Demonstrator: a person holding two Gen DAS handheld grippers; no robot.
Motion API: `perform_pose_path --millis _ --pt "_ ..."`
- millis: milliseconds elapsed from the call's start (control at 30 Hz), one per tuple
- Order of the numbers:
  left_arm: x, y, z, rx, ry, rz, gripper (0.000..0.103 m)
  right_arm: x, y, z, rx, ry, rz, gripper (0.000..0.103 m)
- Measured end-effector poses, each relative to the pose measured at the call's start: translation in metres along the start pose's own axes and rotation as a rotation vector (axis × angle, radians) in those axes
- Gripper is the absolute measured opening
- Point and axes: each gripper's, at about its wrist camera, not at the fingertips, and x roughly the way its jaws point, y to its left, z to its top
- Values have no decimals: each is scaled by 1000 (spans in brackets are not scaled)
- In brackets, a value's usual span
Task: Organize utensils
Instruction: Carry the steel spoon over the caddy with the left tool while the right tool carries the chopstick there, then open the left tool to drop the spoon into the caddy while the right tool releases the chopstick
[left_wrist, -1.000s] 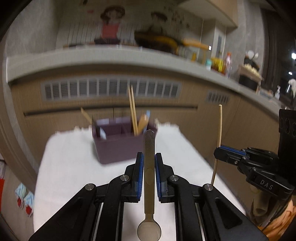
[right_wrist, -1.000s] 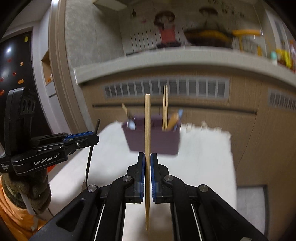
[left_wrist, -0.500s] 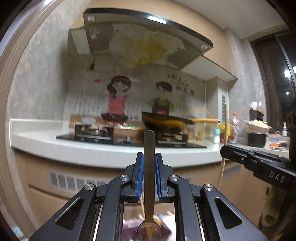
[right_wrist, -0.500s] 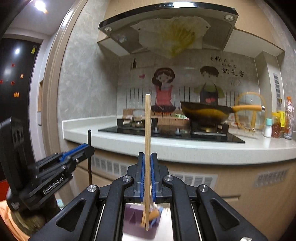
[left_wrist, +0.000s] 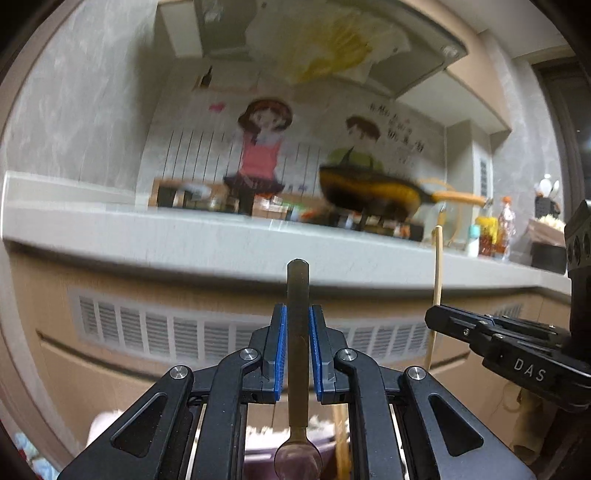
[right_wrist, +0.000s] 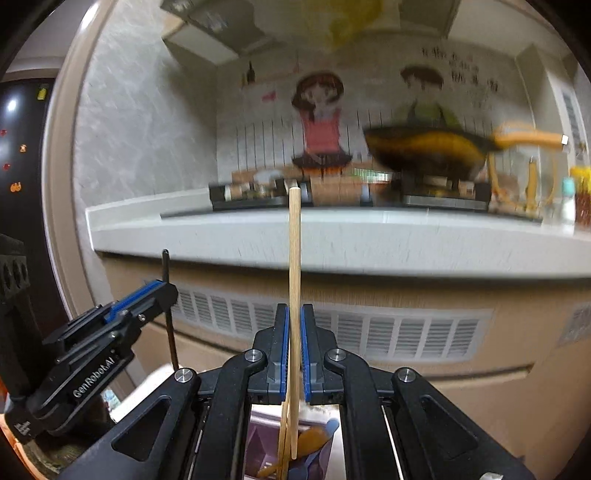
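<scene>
Ahead of us the far counter (left_wrist: 258, 243) edge and the cabinet front (right_wrist: 406, 339) below it block the way. Open air lies between us and them. Below, near, the purple holder (right_wrist: 258, 443) stands with sticks (right_wrist: 283, 435) rising from it. The two grippers hang side by side, apart.

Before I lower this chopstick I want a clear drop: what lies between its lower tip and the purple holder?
In the right wrist view, chopstick tip hangs over the holder; only chopsticks already standing there rise alongside.
</scene>
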Motion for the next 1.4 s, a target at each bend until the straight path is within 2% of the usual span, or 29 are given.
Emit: perform_pose_path --millis 100,267,467,567,600,633,733,800,867,933,1000,1200,1300,1367,1400 --pt "12 7 -23 -25 61 1 12 20 -4 -18 15 53 4 6" --pt "35 18 -63 -71 191 6 13 49 -2 -63 16 189 9 6" --pt "46 20 -90 -85 300 14 15 64 0 -103 22 310 11 6" --pt "48 21 -96 -92 347 20 16 65 -1 -114 20 340 4 7" --pt "49 21 -96 -93 357 21 16 66 -1 -116 15 358 6 14" --pt "47 21 -96 -92 370 25 17 65 -3 -118 17 369 7 29" --pt "36 21 -90 -90 373 38 28 55 -9 -122 47 365 6 40" --pt "24 21 -85 -88 364 55 42 47 -9 -118 56 355 -13 44" --pt "9 18 -79 -81 352 70 51 32 -9 -115 54 332 -36 52" --pt "-8 12 -73 -61 340 86 59 16 -6 -109 51 305 -46 63" --pt "-26 5 -70 -32 331 104 72 -8 -1 -106 41 271 -57 70" --pt "-88 -14 -71 24 305 109 90 -71 14 -106 27 211 -62 85" --pt "-130 -24 -78 34 255 172 97 -104 17 -114 52 201 -59 93" --pt "-151 -30 -87 44 249 172 103 -122 20 -126 71 198 -82 96" --pt "-157 -32 -90 48 252 173 103 -128 23 -131 70 196 -101 96"
